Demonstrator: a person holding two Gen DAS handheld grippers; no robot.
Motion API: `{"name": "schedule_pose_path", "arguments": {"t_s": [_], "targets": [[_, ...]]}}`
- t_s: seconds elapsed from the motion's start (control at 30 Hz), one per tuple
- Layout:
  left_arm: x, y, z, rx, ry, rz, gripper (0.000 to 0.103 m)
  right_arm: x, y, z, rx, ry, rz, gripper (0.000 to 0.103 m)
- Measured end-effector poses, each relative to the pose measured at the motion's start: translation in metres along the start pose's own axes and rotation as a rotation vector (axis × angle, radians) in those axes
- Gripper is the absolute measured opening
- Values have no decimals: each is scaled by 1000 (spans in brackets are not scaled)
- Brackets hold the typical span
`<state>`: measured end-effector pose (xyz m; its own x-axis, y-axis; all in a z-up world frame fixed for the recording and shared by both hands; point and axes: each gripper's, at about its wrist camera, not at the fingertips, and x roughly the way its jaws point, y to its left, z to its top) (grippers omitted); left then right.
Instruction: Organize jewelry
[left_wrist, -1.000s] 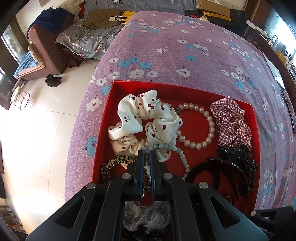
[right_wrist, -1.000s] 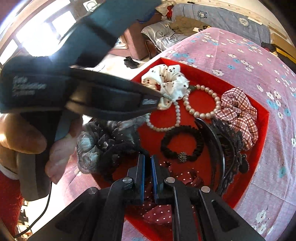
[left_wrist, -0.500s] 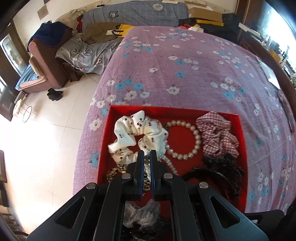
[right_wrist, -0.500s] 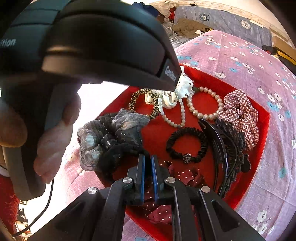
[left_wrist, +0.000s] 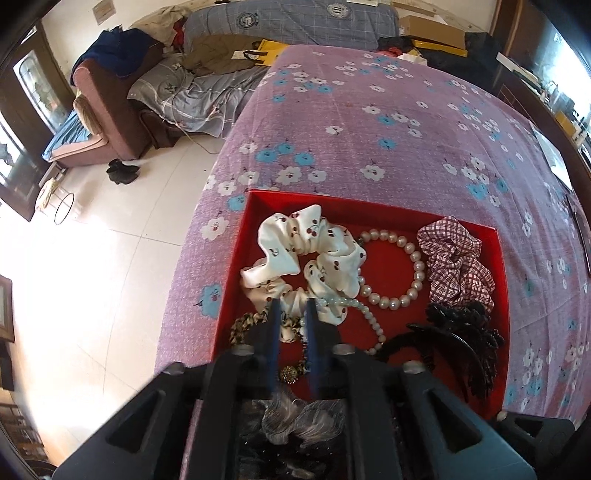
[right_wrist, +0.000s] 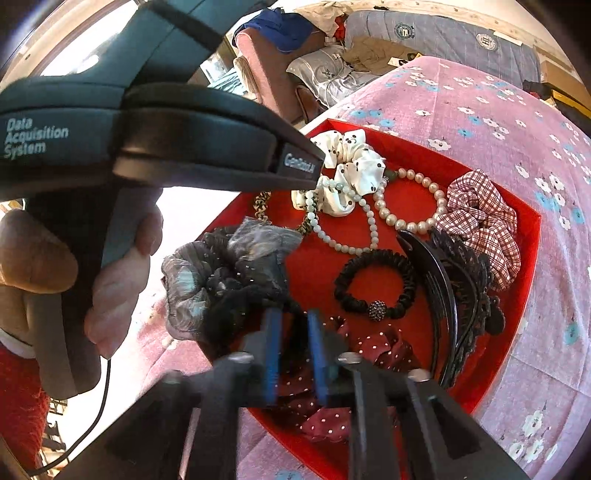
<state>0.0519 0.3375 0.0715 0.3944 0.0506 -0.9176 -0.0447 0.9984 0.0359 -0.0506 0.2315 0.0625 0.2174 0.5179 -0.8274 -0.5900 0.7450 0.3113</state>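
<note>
A red tray (left_wrist: 369, 206) sits on the floral purple bedspread, also in the right wrist view (right_wrist: 532, 229). It holds a white cherry scrunchie (left_wrist: 303, 254), a pearl bracelet (left_wrist: 402, 269), a pale green bead bracelet (right_wrist: 332, 229), a plaid scrunchie (left_wrist: 458, 266), a black claw clip (right_wrist: 458, 291), a black hair tie (right_wrist: 376, 284), a grey-black scrunchie (right_wrist: 225, 273) and a leopard band (left_wrist: 243, 325). My left gripper (left_wrist: 291, 306) hovers above the tray's near left, slightly open and empty. My right gripper (right_wrist: 293, 317) is slightly open and empty over a red dotted scrunchie (right_wrist: 332, 369).
The bed's left edge drops to a tiled floor (left_wrist: 92, 288). A sofa with clothes (left_wrist: 110, 110) stands beyond. The purple bedspread (left_wrist: 369, 122) stretches past the tray. The left hand-held device (right_wrist: 147, 129) fills the upper left of the right wrist view.
Both grippers have opened slightly from shut. The left gripper has lifted and pulled back from the tray, so the tray looks smaller. The bead bracelet lies stretched across the tray.
</note>
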Motion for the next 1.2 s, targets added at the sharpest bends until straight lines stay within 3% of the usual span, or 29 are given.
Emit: {"name": "schedule_pose_path", "arguments": {"t_s": [0.07, 0.27, 0.93, 1.2], "targets": [[-6, 3, -1, -19, -15, 4, 38, -6, 0, -1, 1, -13, 4, 43], [-20, 9, -5, -71, -17, 15, 48, -24, 2, -5, 3, -33, 10, 43], [-95, -9, -51, -146, -185, 279, 64, -92, -29, -39, 55, -103, -26, 46], [-123, -30, -67, -203, -244, 330, 71, -118, -52, -53, 83, -119, -54, 47]]}}
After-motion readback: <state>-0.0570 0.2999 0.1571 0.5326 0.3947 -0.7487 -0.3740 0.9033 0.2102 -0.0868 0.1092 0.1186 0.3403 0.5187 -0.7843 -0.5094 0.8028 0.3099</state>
